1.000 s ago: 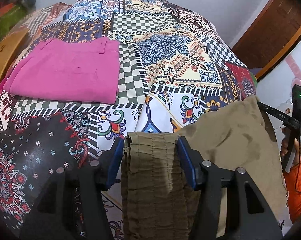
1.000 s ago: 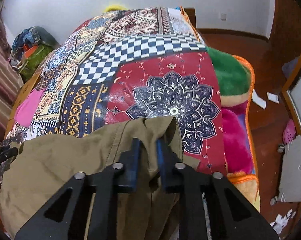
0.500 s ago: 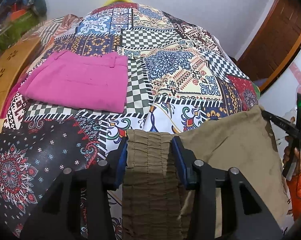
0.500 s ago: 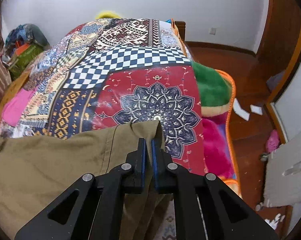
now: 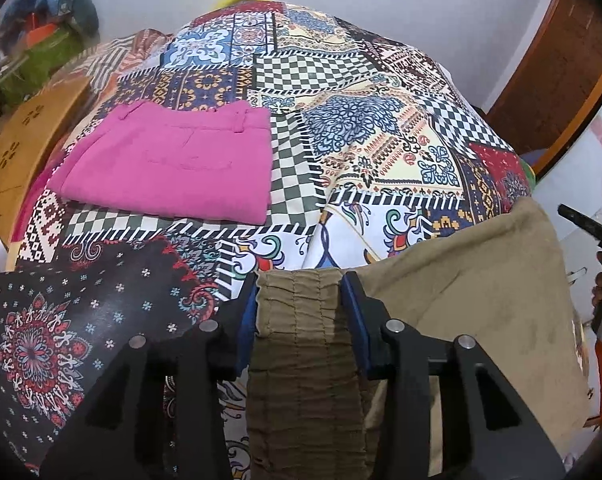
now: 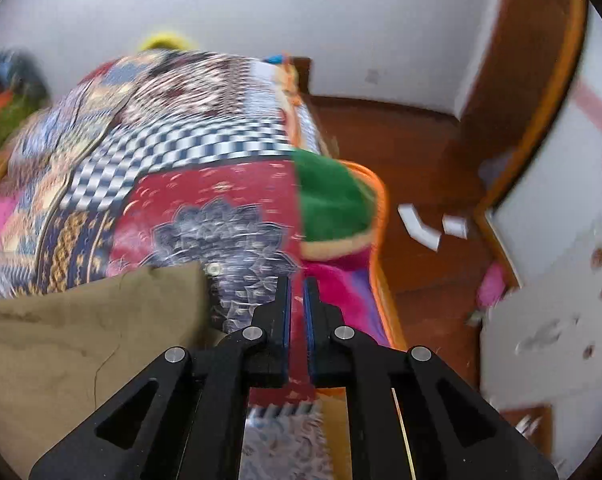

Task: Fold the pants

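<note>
Patchwork bedspread under our olive pants, near edge; pink pants folded beyond. Left gripper clamps the gathered waistband; right gripper closed, empty, beside the olive pants.

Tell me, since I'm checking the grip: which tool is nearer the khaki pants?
Left. The left tool clamps the khaki pants at the waistband; the right tool, shut and empty, sits beside their corner.

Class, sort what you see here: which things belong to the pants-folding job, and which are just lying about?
Job:
- olive-khaki cotton pants with gathered elastic waistband
- left hand-held gripper, clamped on that waistband
- right hand-held gripper, shut with nothing in it

Lying about:
- folded pink pants
- patchwork bedspread
- green and pink plush blanket
</note>
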Motion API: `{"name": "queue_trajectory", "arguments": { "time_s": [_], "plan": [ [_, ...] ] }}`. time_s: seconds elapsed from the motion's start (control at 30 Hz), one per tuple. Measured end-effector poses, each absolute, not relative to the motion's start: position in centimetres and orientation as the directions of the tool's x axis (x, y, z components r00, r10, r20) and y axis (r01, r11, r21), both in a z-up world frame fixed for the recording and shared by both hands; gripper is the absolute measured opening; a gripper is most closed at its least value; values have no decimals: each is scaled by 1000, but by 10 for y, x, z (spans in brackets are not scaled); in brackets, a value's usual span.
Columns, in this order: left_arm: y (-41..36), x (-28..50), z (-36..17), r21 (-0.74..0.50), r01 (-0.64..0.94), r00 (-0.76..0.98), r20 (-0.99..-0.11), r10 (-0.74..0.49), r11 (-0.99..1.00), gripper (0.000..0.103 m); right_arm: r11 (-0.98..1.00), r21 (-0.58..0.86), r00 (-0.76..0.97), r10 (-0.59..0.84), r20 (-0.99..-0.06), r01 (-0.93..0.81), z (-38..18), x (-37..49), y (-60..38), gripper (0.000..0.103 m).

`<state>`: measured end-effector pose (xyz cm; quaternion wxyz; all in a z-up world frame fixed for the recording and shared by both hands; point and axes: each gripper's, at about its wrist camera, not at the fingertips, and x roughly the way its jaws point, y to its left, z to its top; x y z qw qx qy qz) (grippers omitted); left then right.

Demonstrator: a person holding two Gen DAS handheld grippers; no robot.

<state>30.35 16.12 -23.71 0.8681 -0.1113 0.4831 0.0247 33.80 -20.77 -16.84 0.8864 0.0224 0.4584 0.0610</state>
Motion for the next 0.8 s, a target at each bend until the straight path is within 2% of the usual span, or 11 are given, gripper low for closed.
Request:
{"name": "queue_trajectory", "arguments": {
  "time_s": [0.07, 0.13, 0.2, 0.27, 0.33, 0.47, 0.5, 0.53, 0.57, 0.7, 0.8],
  "plan": [
    [161, 303, -236, -165, -143, 531, -845, -65, 976, 42, 982, 163, 561, 186, -807, -92, -160, 338, -217, 6],
    [157, 303, -234, -146, -139, 531, -846, -51, 980, 42, 980, 158, 564, 199, -801, -122, -153, 336, -211, 6],
    [152, 304, -234, -113, -129, 532, -846, -27, 985, 43, 970, 176, 543, 241, -805, -169, -153, 339, -199, 12],
    [150, 304, -236, -96, -124, 529, -848, -16, 988, 43, 963, 183, 521, 262, -812, -198, -160, 344, -184, 26],
    [151, 303, -238, -98, -121, 526, -850, -20, 988, 44, 958, 170, 500, 266, -824, -230, -169, 352, -162, 32],
    [154, 304, -239, -113, -117, 525, -851, -35, 987, 44, 956, 143, 428, 246, -870, -257, -196, 366, -138, 33],
    [155, 304, -240, -113, -115, 524, -851, -36, 987, 44, 956, 149, 416, 247, -875, -253, -201, 369, -136, 33],
    [155, 305, -240, -112, -114, 524, -851, -37, 987, 44, 954, 167, 416, 262, -871, -250, -204, 370, -136, 23],
    [155, 305, -242, -112, -112, 524, -851, -37, 987, 44, 956, 166, 420, 257, -870, -240, -206, 371, -137, 6],
    [156, 304, -245, -122, -116, 526, -850, -43, 986, 45, 963, 121, 458, 224, -860, -243, -206, 366, -143, 5],
    [158, 304, -247, -130, -122, 524, -850, -48, 984, 45, 979, -53, 544, 64, -836, -196, -200, 362, -152, 2]
  ]
}}
